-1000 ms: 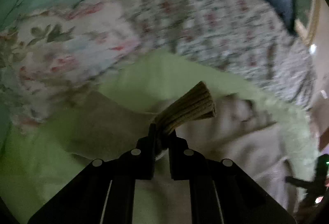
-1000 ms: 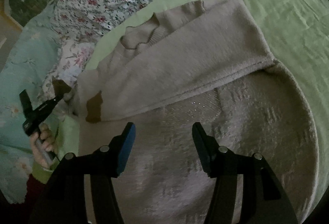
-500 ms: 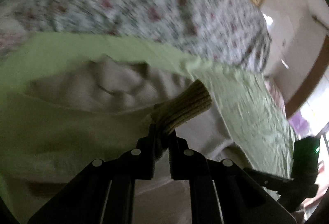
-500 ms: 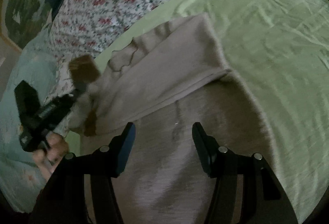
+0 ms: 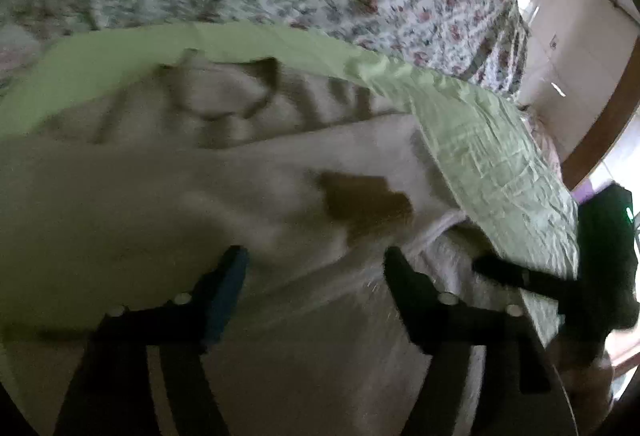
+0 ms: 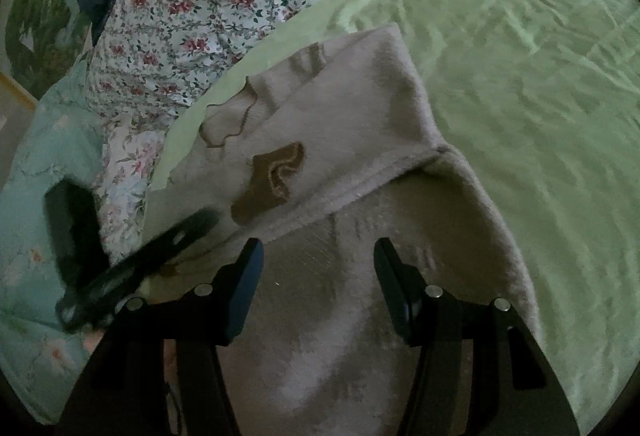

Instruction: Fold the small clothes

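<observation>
Cuff (image 5: 366, 206) now lies released on the sweater (image 6: 360, 140); we hold both grippers, left gripper (image 5: 316, 268) and right gripper (image 6: 318, 264), spread and empty, sleeve fold done.

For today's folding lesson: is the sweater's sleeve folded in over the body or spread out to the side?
Folded in. The sleeve lies across the sweater, its brown cuff resting on the chest below the collar.

Both wrist views close above sweater (image 5: 224, 196) — facing the headboard end.

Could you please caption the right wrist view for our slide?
Open right gripper over a beige sweater, brown cuff folded on top.
</observation>
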A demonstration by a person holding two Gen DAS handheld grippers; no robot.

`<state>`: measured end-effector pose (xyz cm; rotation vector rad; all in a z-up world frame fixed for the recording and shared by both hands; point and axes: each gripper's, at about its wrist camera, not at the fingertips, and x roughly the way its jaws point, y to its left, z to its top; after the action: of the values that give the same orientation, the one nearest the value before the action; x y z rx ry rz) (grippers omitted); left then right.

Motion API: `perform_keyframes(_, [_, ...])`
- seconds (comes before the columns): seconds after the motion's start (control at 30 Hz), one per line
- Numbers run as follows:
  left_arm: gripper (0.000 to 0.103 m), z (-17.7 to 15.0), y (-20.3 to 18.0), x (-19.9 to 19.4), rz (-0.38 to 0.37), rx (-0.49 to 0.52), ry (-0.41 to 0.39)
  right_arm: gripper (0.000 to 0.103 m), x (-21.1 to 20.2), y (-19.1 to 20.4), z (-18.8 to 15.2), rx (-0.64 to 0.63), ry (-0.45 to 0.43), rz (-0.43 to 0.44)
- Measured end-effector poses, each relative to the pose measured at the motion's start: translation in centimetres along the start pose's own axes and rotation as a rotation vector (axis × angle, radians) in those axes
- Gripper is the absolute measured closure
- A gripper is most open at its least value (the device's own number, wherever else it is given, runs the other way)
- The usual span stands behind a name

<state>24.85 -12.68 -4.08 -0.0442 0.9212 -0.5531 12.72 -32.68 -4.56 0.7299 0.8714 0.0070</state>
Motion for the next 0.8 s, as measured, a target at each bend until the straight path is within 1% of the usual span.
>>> perform_keyframes(0.07, [0.024,-1.2,1.5,-2.3,0.047,-0.017,-0.028,0.044,0.4,0.6,0.2,-0.007,-0.001,0.011])
perform_keyframes(0.13, [0.024,-2.5,3.9,-4.6,0.125,-0.051,-0.050,0.044,0.8,1.2,0.5,-0.019,-0.003,0.021])
perform_keyframes(0.2, [0.024,-3.8,6.9,-6.6,0.248,-0.107,-0.067,0.044,1.5,1.7,1.0,-0.032,-0.008,0.025])
perform_keyframes(0.23, [0.024,-4.2,8.2,-7.3,0.295,-0.137,-0.071,0.044,1.9,1.8,1.3,-0.035,-0.006,0.026])
perform_keyframes(0.3, [0.024,-5.1,12.2,-8.7,0.390,-0.231,-0.076,0.044,3.3,1.9,2.1,-0.024,0.009,0.028])
perform_keyframes(0.4, [0.024,-5.6,16.2,-9.5,0.457,-0.323,-0.074,0.044,5.6,2.0,3.4,-0.004,0.026,0.039])
perform_keyframes(0.47, [0.025,-5.7,18.3,-9.1,0.470,-0.363,-0.061,0.044,7.3,2.4,4.1,-0.010,0.046,0.045])
perform_keyframes(0.5, [0.025,-5.5,18.8,-8.6,0.464,-0.374,-0.048,0.045,8.1,2.7,4.4,-0.016,0.063,0.046])
perform_keyframes(0.53, [0.025,-5.4,19.0,-8.2,0.455,-0.377,-0.040,0.056,8.7,3.0,4.5,-0.022,0.078,0.046])
perform_keyframes(0.57, [0.025,-5.1,19.1,-7.6,0.456,-0.373,-0.030,0.071,9.3,3.6,4.8,-0.042,0.097,0.050])
perform_keyframes(0.6, [0.025,-4.9,19.0,-7.4,0.467,-0.364,-0.029,0.096,9.3,4.3,5.0,-0.062,0.103,0.053])
perform_keyframes(0.67, [0.025,-4.3,18.8,-6.9,0.479,-0.346,-0.034,0.096,7.4,5.8,5.6,-0.112,0.045,0.088])
perform_keyframes(0.73, [0.026,-4.0,18.8,-6.5,0.510,-0.340,-0.033,0.096,4.6,6.6,6.1,-0.133,-0.034,0.140])
perform_keyframes(0.77, [0.029,-4.0,18.9,-6.4,0.532,-0.339,-0.031,0.096,3.2,6.6,6.3,-0.135,-0.070,0.148])
perform_keyframes(0.8, [0.031,-4.1,18.9,-6.4,0.556,-0.342,-0.033,0.096,2.1,6.2,6.5,-0.133,-0.101,0.134])
